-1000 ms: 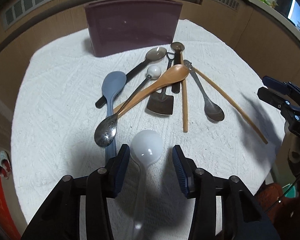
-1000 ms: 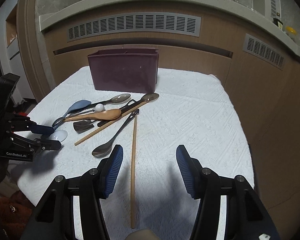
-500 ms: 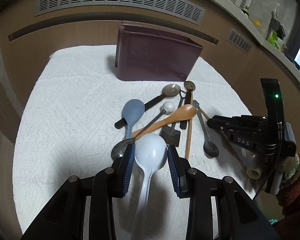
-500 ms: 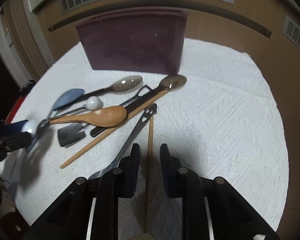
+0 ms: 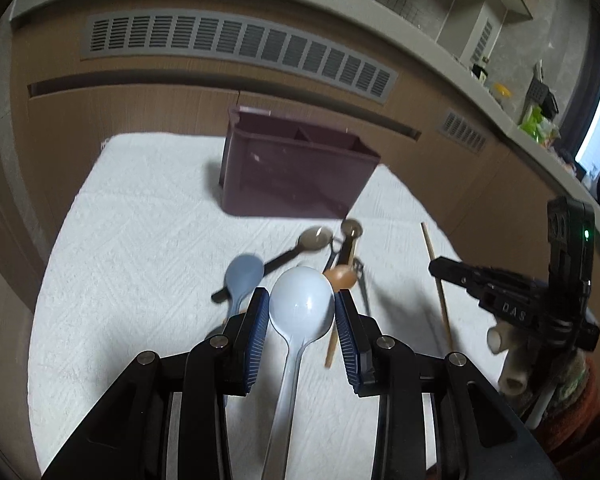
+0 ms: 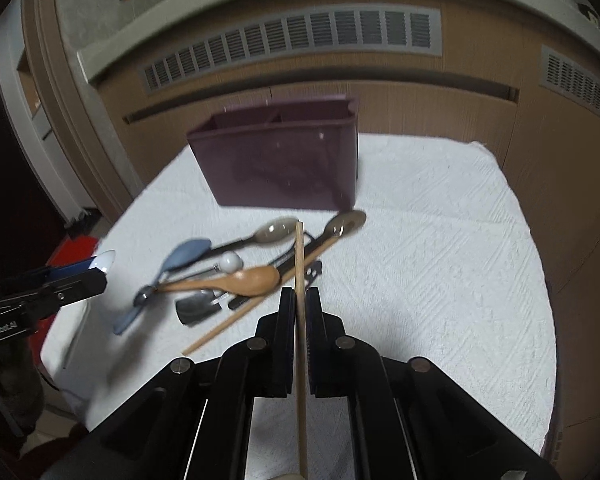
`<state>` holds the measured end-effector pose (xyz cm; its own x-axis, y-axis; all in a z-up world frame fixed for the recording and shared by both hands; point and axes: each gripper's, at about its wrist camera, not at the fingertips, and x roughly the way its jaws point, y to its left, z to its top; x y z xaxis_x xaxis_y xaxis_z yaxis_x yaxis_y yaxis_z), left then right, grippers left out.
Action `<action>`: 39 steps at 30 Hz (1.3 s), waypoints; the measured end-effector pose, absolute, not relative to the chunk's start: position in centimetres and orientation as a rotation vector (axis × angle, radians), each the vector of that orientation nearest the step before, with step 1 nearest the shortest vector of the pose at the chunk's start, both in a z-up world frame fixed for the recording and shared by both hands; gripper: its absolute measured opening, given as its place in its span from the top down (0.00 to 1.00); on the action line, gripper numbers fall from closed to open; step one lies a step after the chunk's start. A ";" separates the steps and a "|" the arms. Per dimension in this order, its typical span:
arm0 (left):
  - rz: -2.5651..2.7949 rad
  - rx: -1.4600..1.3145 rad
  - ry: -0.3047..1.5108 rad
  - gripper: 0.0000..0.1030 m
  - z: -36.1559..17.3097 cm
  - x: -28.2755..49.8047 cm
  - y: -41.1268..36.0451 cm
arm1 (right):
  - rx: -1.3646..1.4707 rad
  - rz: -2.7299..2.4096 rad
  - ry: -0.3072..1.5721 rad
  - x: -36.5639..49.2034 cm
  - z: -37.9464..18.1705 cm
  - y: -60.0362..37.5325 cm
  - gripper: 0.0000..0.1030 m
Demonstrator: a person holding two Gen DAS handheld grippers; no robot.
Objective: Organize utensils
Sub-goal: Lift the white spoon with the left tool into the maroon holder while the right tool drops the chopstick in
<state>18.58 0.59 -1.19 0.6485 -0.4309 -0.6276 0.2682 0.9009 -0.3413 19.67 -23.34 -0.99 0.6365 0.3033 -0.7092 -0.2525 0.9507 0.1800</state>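
Observation:
My left gripper [image 5: 301,308] is shut on a white plastic spoon [image 5: 300,304] and holds it above the white cloth [image 5: 140,248]. My right gripper [image 6: 299,300] is shut on a wooden chopstick [image 6: 299,256], lifted off the cloth; the chopstick also shows in the left wrist view [image 5: 436,276]. A dark purple utensil box [image 5: 296,176] with dividers stands at the back, also seen in the right wrist view [image 6: 280,164]. A pile of utensils lies in front of it: a blue spoon [image 6: 180,260], a wooden spoon [image 6: 244,280], a second chopstick [image 6: 236,316], metal spoons [image 6: 276,232].
The cloth-covered table ends at wooden cabinet panels with vent grilles [image 5: 236,44] behind the box. A small dark spatula [image 6: 196,308] and a white-balled utensil [image 6: 230,260] lie in the pile. The left gripper's body shows at left in the right wrist view [image 6: 40,300].
Both grippers closed, the left on the white spoon and the right on the chopstick, and lifted them off the cloth. Both views now face the purple box from higher up.

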 end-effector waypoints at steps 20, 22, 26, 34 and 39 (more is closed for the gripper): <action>-0.292 -0.425 0.158 0.66 8.3 36.7 -2.1 | 0.062 0.314 0.379 32.5 14.0 -22.6 0.95; -0.271 -0.423 0.194 0.66 6.5 38.4 -2.8 | 0.060 0.318 0.440 33.7 12.0 -22.8 0.95; -0.223 -0.424 0.269 0.66 3.1 40.5 -3.3 | 0.079 0.310 0.546 35.1 8.4 -23.2 0.95; -0.224 -0.430 0.461 0.62 -0.7 39.1 -2.1 | 0.052 0.336 0.702 35.7 3.3 -23.0 0.92; -0.234 -0.461 0.405 0.48 0.9 36.4 -0.2 | 0.029 0.325 0.744 34.1 1.9 -22.8 0.78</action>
